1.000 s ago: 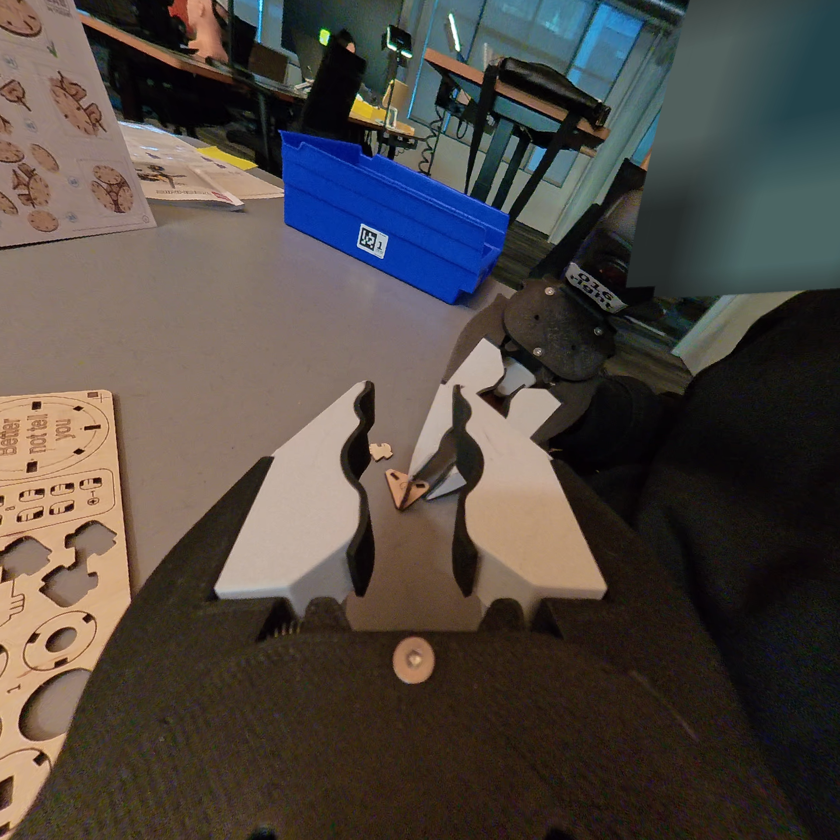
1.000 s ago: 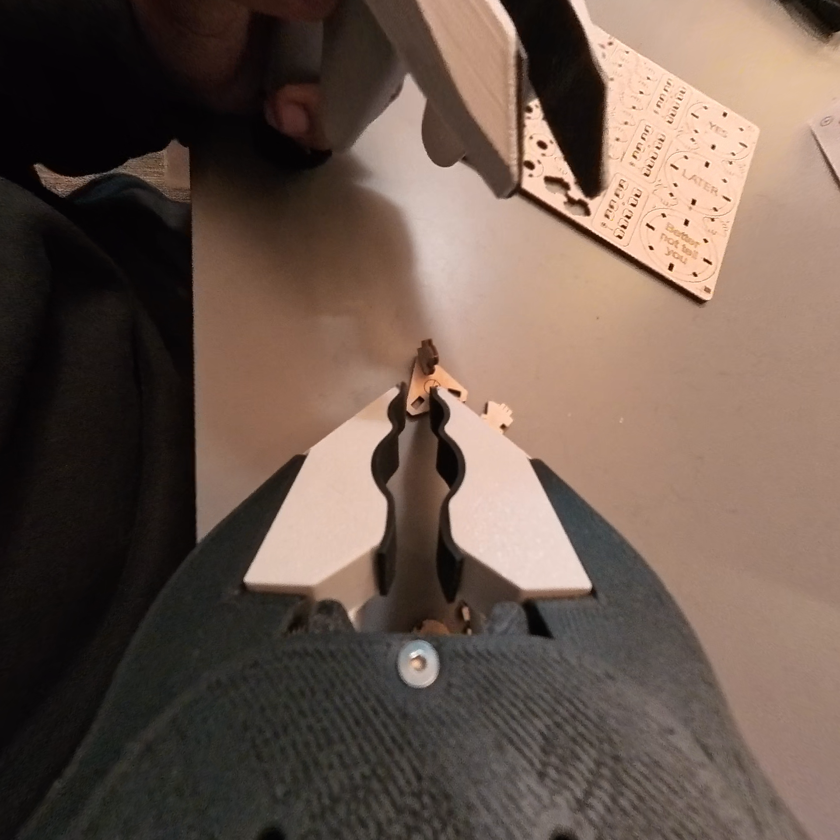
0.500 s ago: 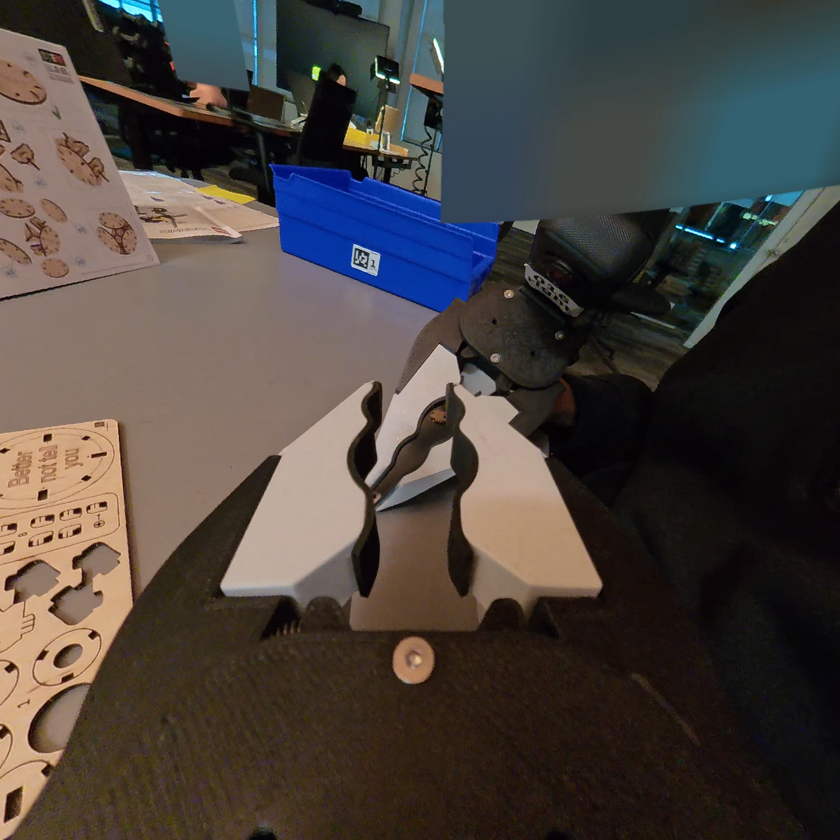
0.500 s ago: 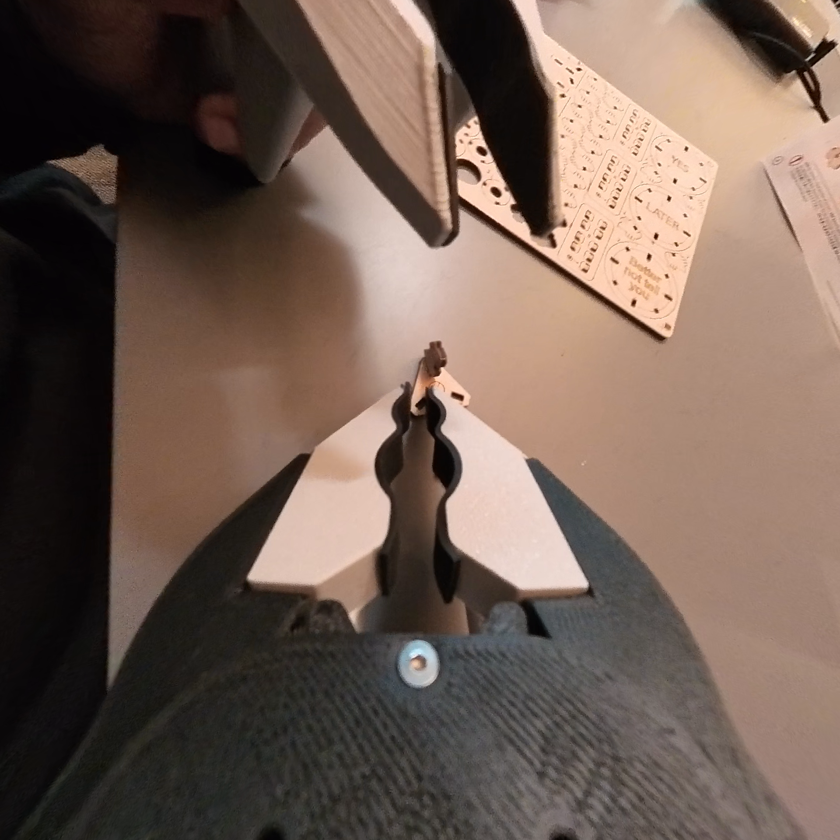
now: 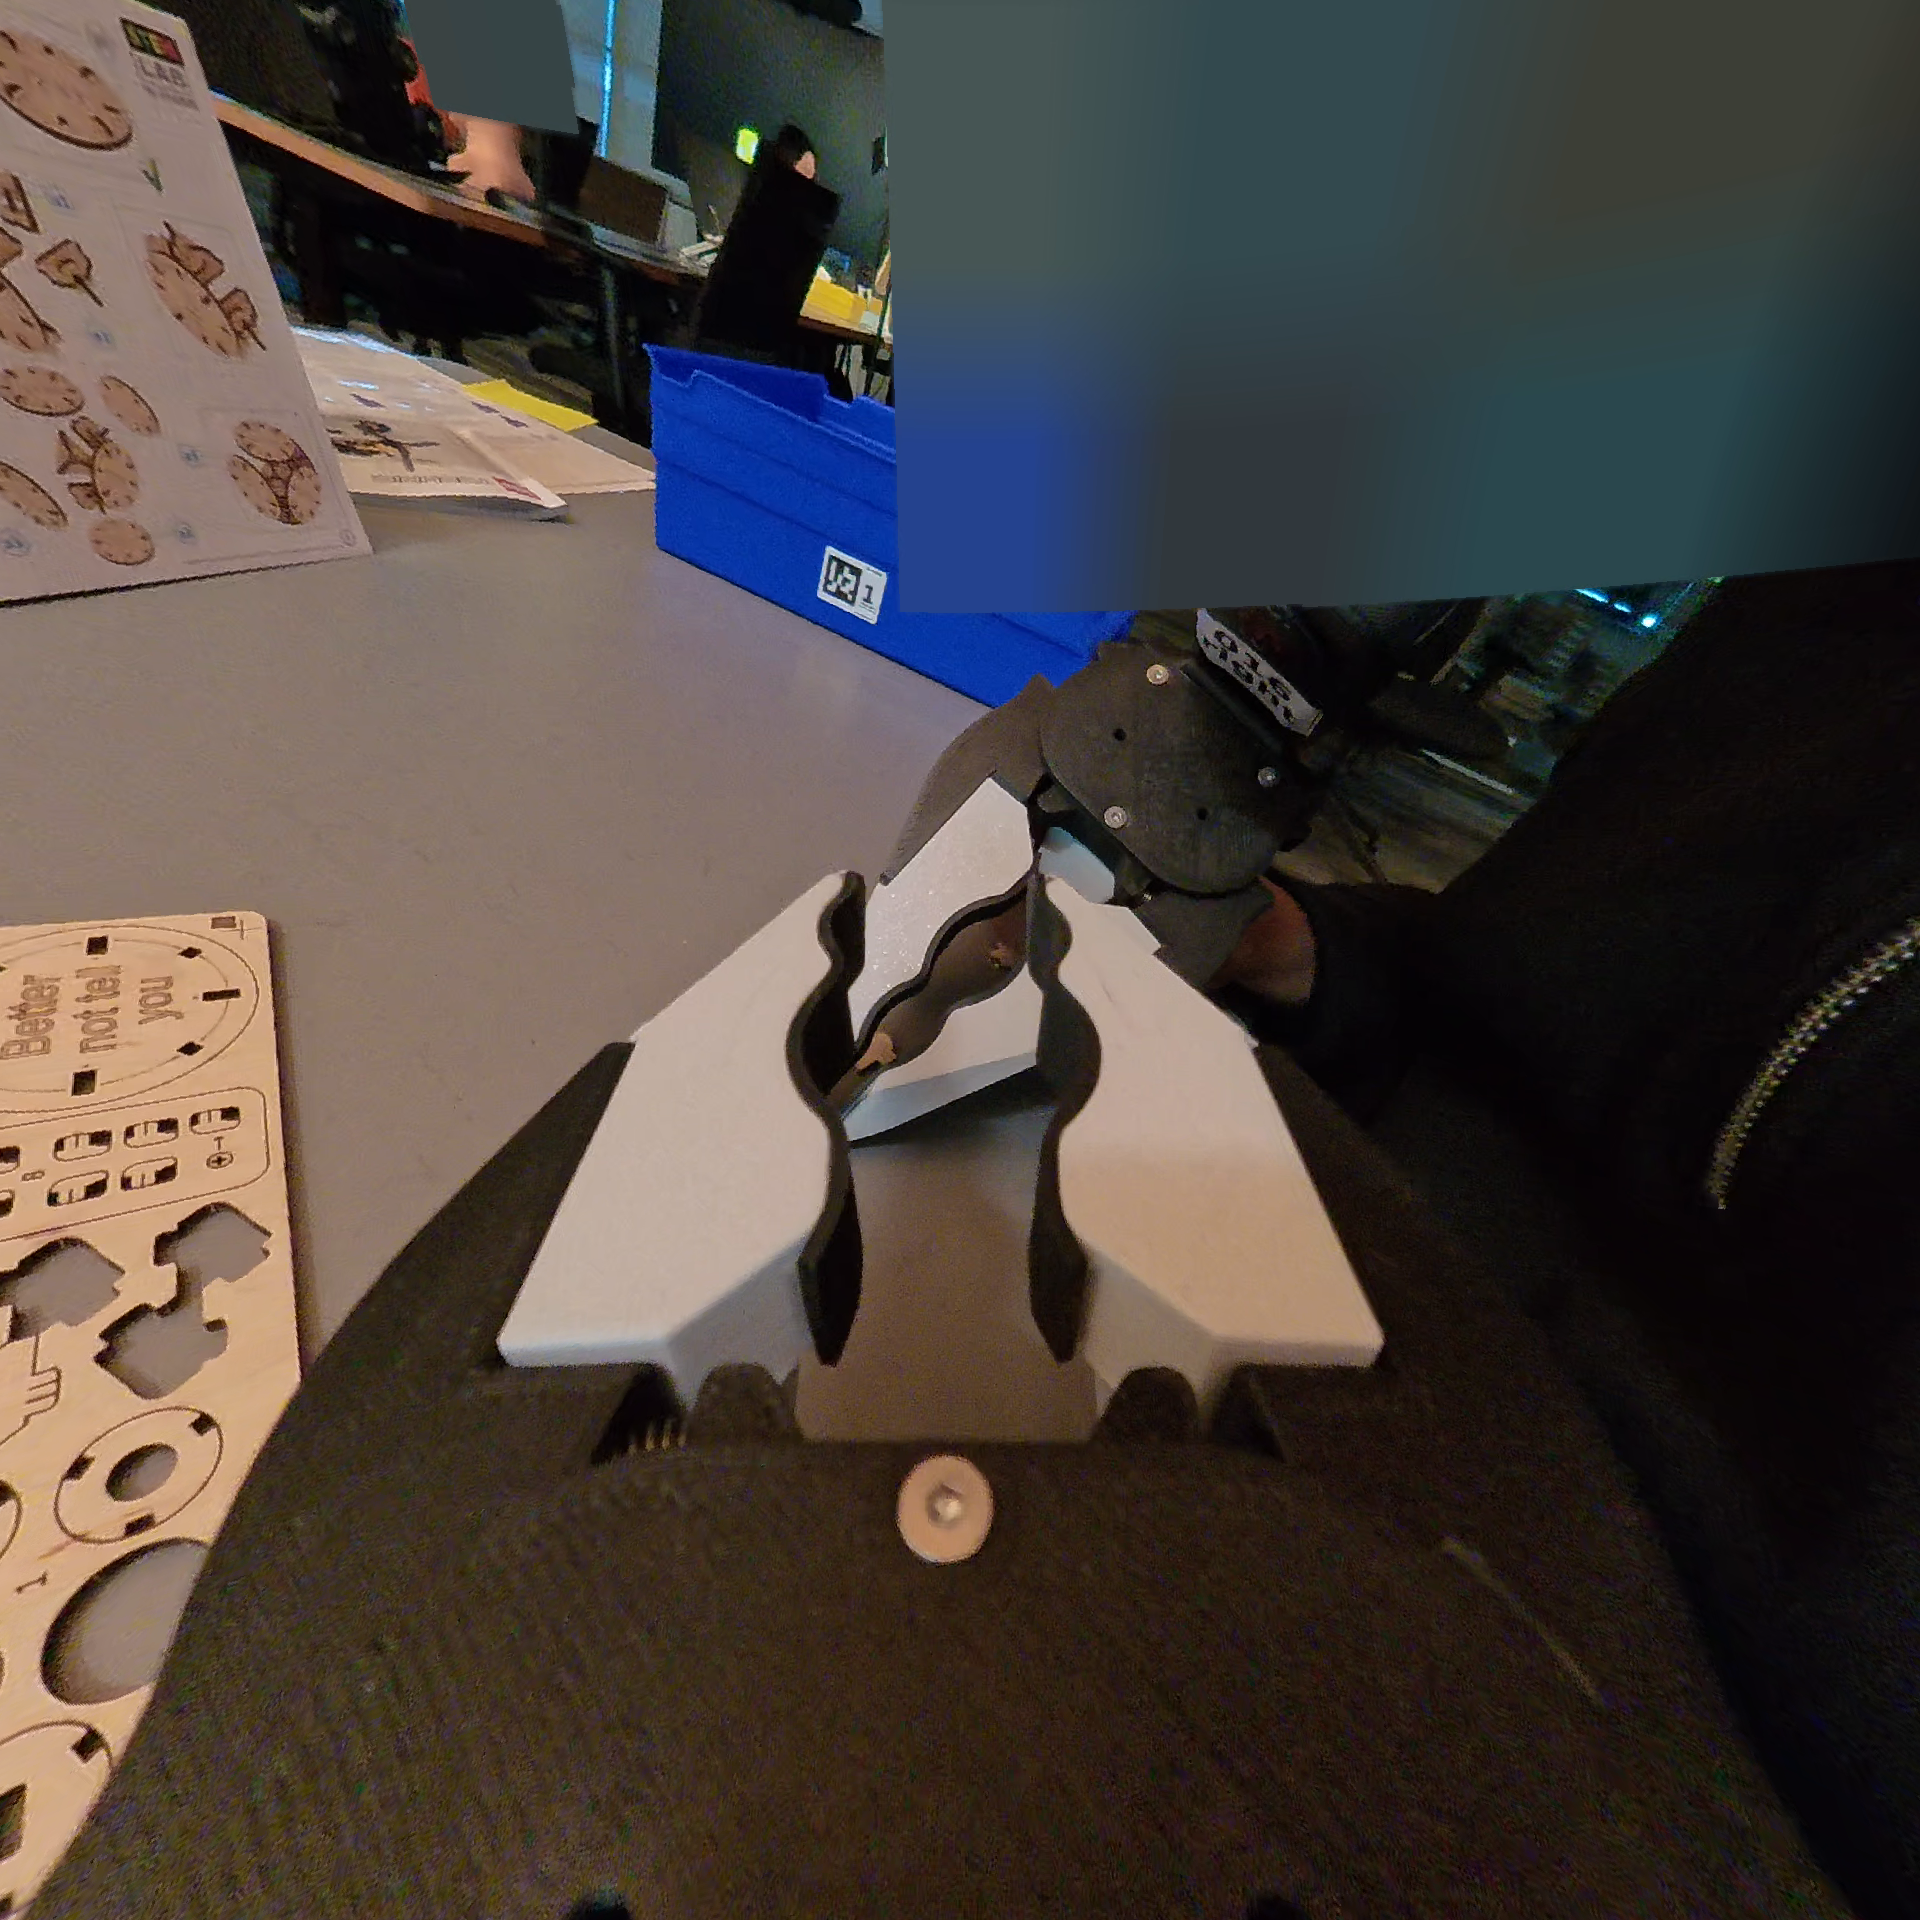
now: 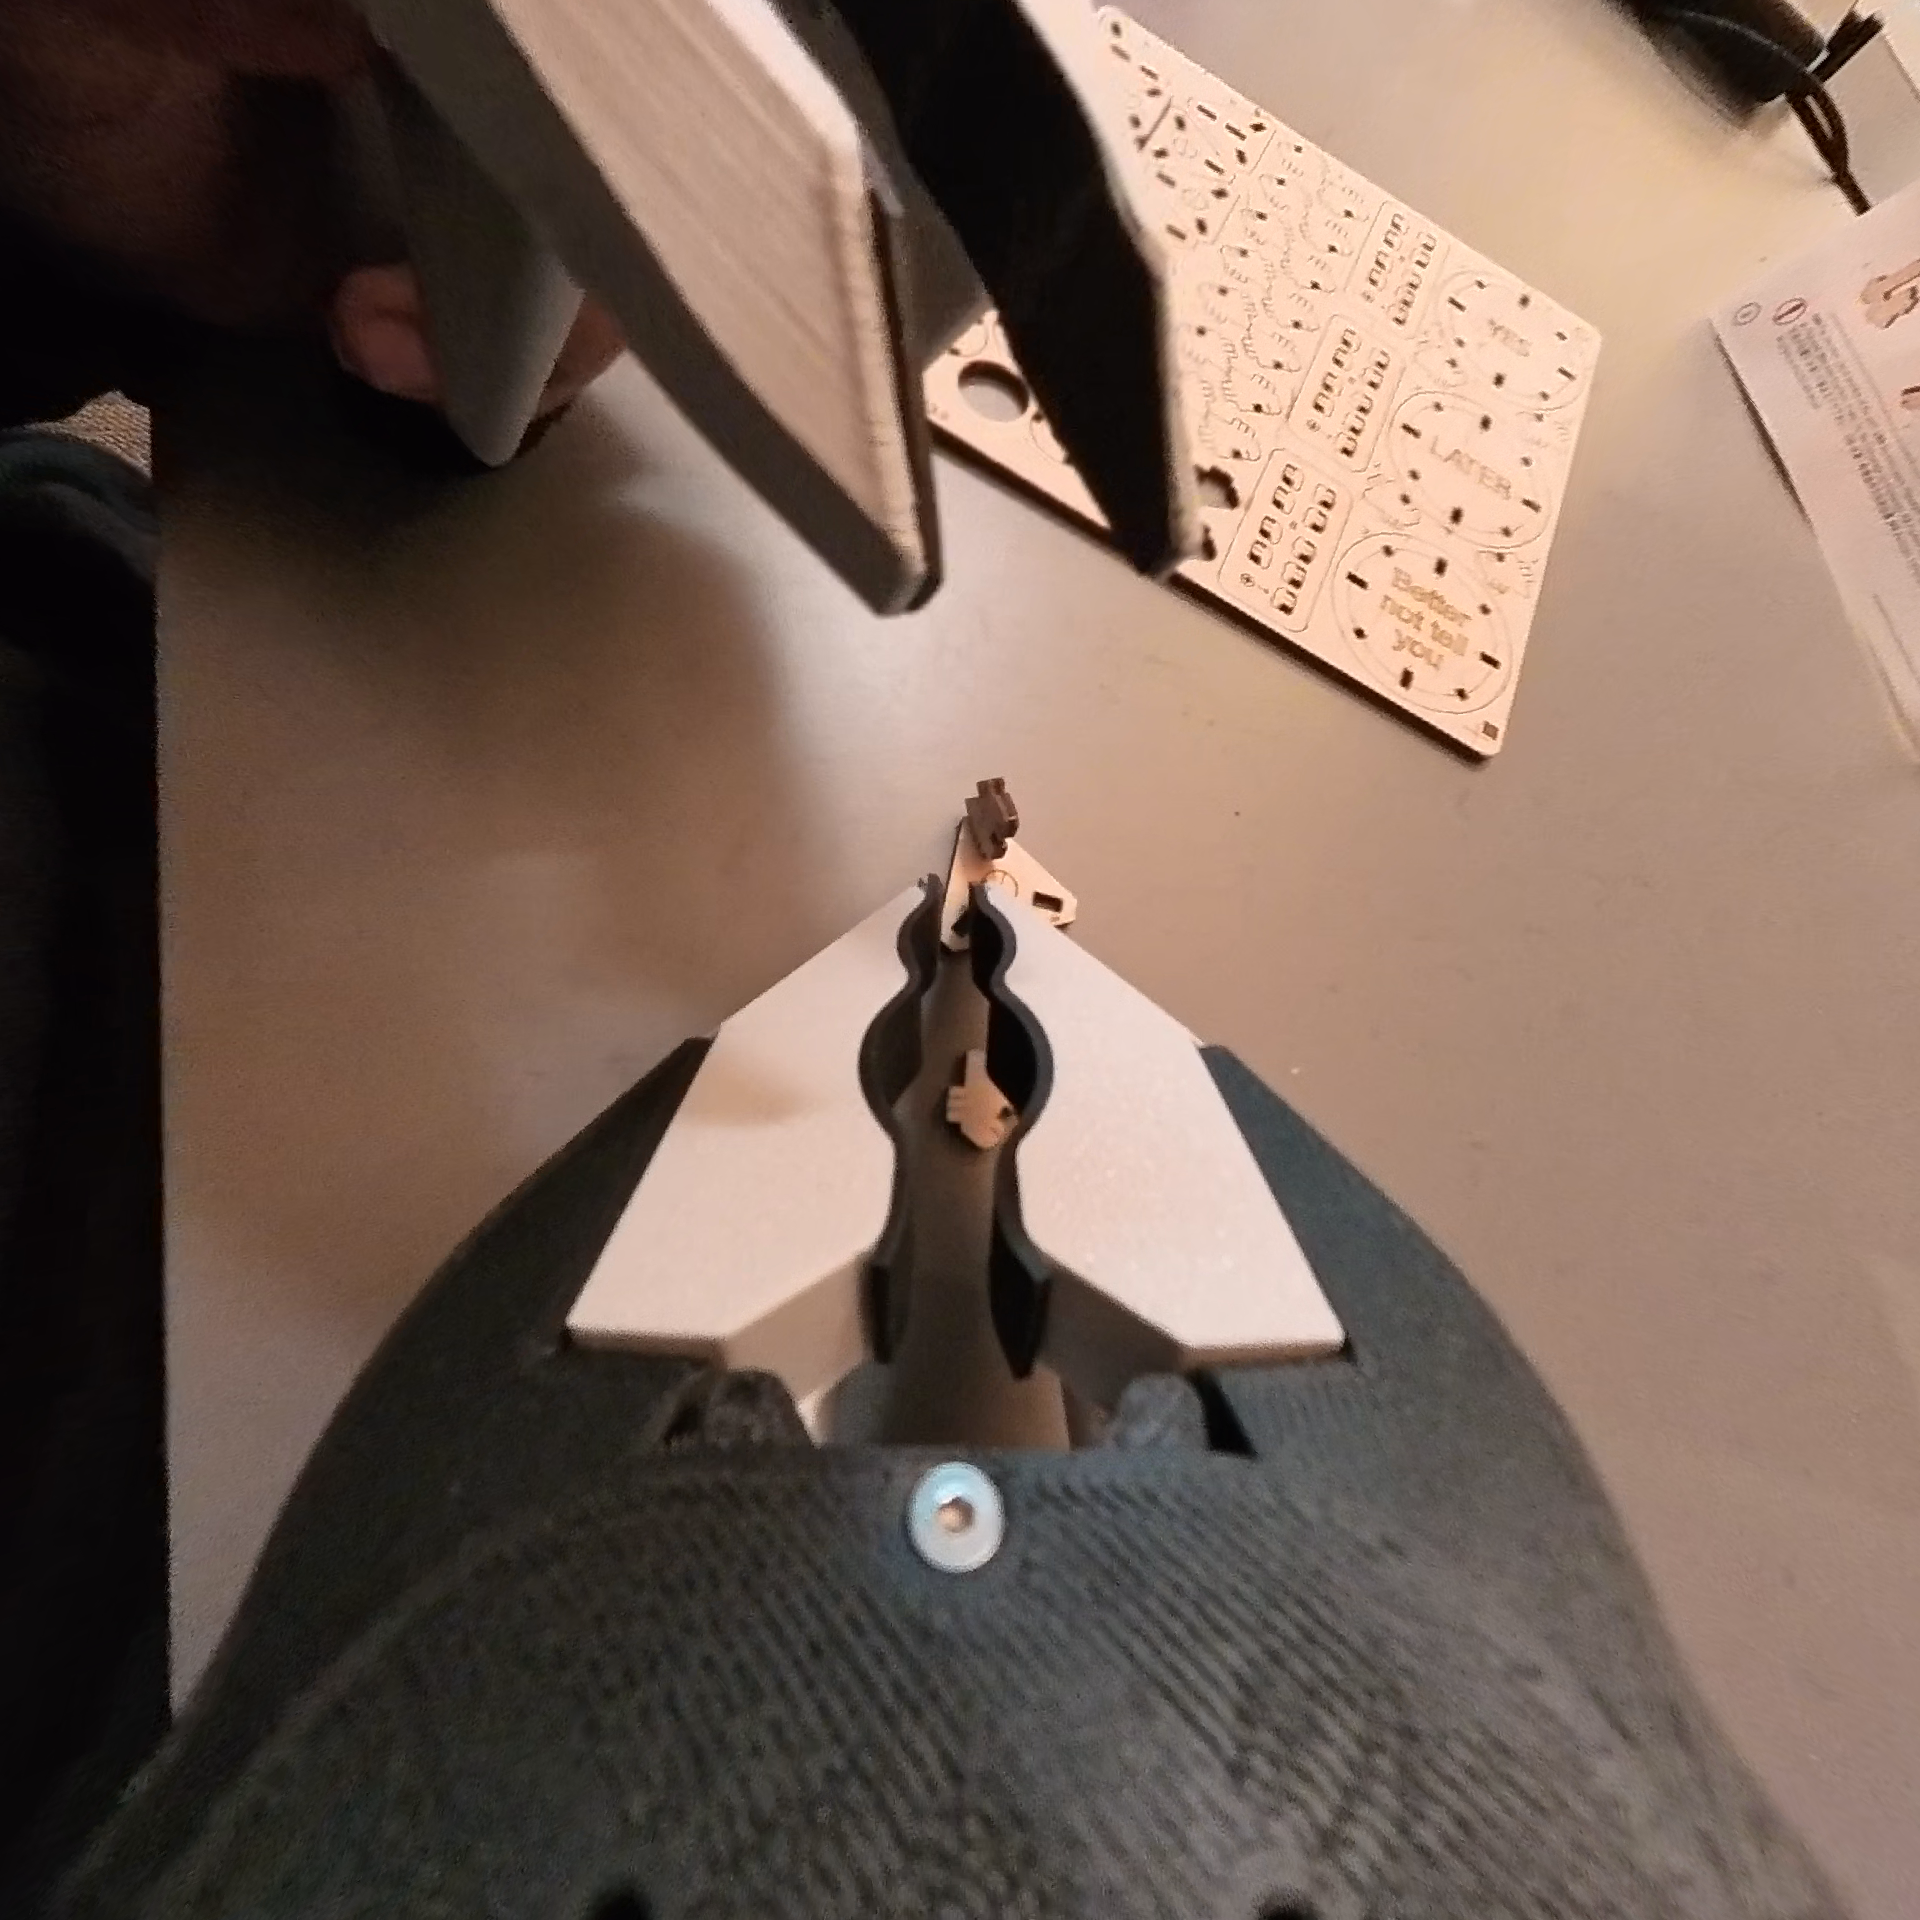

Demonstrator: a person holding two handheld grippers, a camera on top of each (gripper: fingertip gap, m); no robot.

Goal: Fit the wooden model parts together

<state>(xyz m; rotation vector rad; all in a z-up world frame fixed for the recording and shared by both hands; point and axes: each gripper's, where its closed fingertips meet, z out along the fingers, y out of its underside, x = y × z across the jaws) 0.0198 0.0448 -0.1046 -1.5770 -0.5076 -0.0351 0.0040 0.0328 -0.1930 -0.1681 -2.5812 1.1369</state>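
**Right gripper pinched a small wooden part while the left stood open around its tip**

The grey table (image 5: 436, 748) carried a blue bin (image 5: 758, 488), printed sheets (image 5: 135, 312) and a laser-cut wooden panel (image 6: 1351, 416) with several pieces already punched out. The left gripper (image 5: 940, 904) was held above the table near its edge, its jaws moderately open with nothing pressed between them; the tip of the right gripper (image 6: 951, 904) reached into that gap from the far side without either left pad (image 5: 831, 997) visibly touching it. The right gripper's jaws were nearly closed, clamped on a thin wooden part (image 6: 1023, 883) that stood edge-on between the fingertips, a darker notched tab rising from its top. A tiny loose wooden piece (image 6: 977, 1112) lay on the table below, seen through the slot between the right fingers.

A second earlier the right jaws had been a little wider and low over the table among scattered small pieces; since then they had tightened on the part and lifted it, and the two grippers had drawn closer together, the left one looming larger in the right wrist view.
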